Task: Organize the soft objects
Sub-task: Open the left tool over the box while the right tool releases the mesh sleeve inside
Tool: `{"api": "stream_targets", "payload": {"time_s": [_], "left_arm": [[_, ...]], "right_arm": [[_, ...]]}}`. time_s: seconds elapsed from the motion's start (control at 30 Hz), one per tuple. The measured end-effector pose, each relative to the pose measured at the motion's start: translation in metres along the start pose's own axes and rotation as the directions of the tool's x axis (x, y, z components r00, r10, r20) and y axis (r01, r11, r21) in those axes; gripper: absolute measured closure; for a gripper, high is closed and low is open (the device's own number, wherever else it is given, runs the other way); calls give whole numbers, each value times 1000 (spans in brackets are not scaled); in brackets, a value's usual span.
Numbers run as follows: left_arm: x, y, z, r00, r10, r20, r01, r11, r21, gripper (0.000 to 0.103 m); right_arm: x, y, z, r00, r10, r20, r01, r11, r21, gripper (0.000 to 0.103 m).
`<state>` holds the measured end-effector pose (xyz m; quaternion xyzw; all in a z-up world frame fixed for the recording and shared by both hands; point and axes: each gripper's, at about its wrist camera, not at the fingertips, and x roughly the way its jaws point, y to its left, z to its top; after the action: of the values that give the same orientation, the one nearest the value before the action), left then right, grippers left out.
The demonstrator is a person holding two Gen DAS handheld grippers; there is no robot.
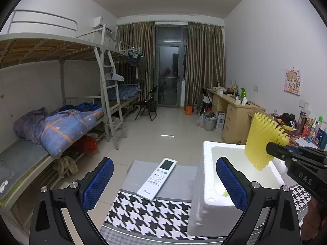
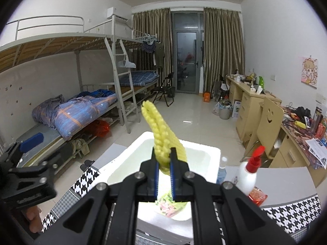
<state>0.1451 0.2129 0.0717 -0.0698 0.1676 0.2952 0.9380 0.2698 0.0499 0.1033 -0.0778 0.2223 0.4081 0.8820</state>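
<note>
Two grippers are in play over a stool top with a houndstooth cover. At the lower left and centre of the left wrist view, the left gripper (image 1: 164, 183) stands wide, its blue pads well apart with nothing between them; a white remote control (image 1: 157, 178), one only, lies on the grey surface beyond the gap. Right of it sits one white foam box (image 1: 201, 185), open at the top, its near corner between the blue pads in the picture. At the right edge of that view the right gripper (image 1: 271, 149) reaches in, closed narrow on a yellow foam net (image 1: 263, 137), the sleeve kind, which hangs above the box's opening.

In the right wrist view the same net (image 2: 161, 136) rises from the pinched pads in the centre and leans to the upper left, folded on itself. I judge it very light, soft and springy: it crushes readily and will spring back, so a firm pinch near one end, as here, should keep it from slipping; it is not fragile. Low in the box lies one floral soft item (image 2: 170, 205), partly hidden by the fingers. To the right stand one white pump bottle (image 2: 248, 174) with a red top and one small clear bottle (image 2: 222, 168) beside the box.
</note>
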Motion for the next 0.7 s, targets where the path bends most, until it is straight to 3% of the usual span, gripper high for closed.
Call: {"api": "stream_targets", "payload": {"time_s": [0.2,0.27,0.33,0.4,0.7], "left_arm": [[-1,9,-3,1000,4,2,-4,1000,-12,1],[0,11,-4,1000,6,0,-6,1000,-13,1],[-1,12,-5,1000,9,-4,-9,1000,-11,1],[-1,13,-6,1000,9,-4,-9,1000,-7,1],[-2,10,-7,1000,3,-6,-3,1000,-2,1]], "right_arm": [[15,0,-1,998,39,-53,-37,999,31,90],[19,1,-2,998,23,-66,-21,999,26,79],[23,1,-4,997,5,-75,-3,1000,26,51],[23,-2,-5,997,7,-71,-5,999,35,43],[21,-3,-5,997,3,-81,-1,999,35,41]]}}
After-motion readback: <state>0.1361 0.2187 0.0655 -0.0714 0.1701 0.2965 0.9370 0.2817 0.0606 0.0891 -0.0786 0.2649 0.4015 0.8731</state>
